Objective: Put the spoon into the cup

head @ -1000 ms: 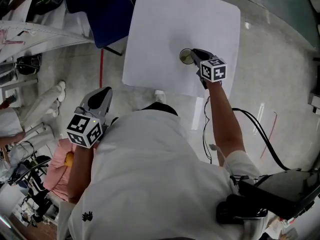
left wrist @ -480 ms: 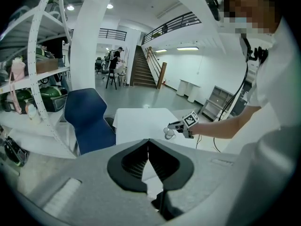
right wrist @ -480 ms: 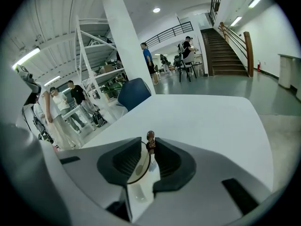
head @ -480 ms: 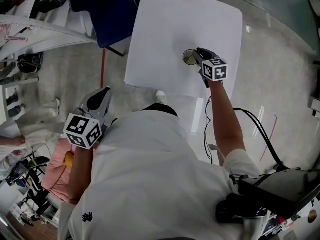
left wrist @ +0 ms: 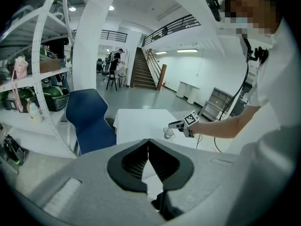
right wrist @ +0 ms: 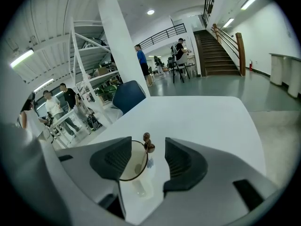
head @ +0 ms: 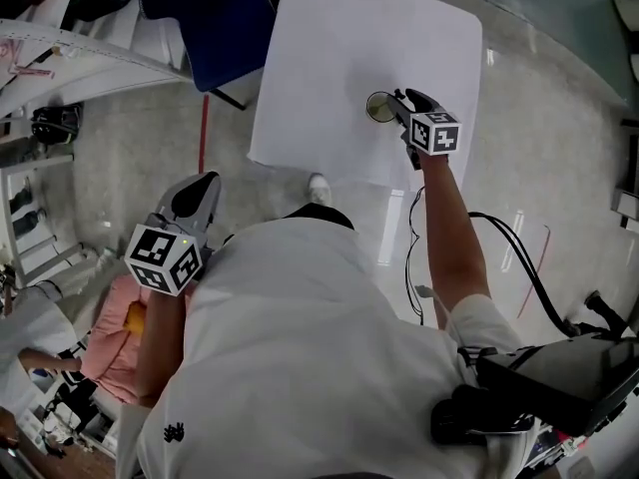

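Right gripper view, lower centre: has the jaws of the right gripper (right wrist: 147, 150) released, having just been opening, with the beaded top of the spoon (right wrist: 148, 145) standing between them and touched by neither. Shows the spoon's bowl end down inside the cup (right wrist: 130, 167), handle propped against the rim on the frame's right side (so the task looks as good as done). Could still go wrong on the way out: any sideways drift while backing away would likely clip that handle and flick the spoon onto the white surface (right wrist: 202, 121), or catch the rim, which sits just beside the jaw at frame left, and tip a cup that looks light. Safest judged to be a straight pull back. Left gripper view: has the left gripper (left wrist: 148, 155) clenched on nothing, well apart from the surface, so no trouble expected there.
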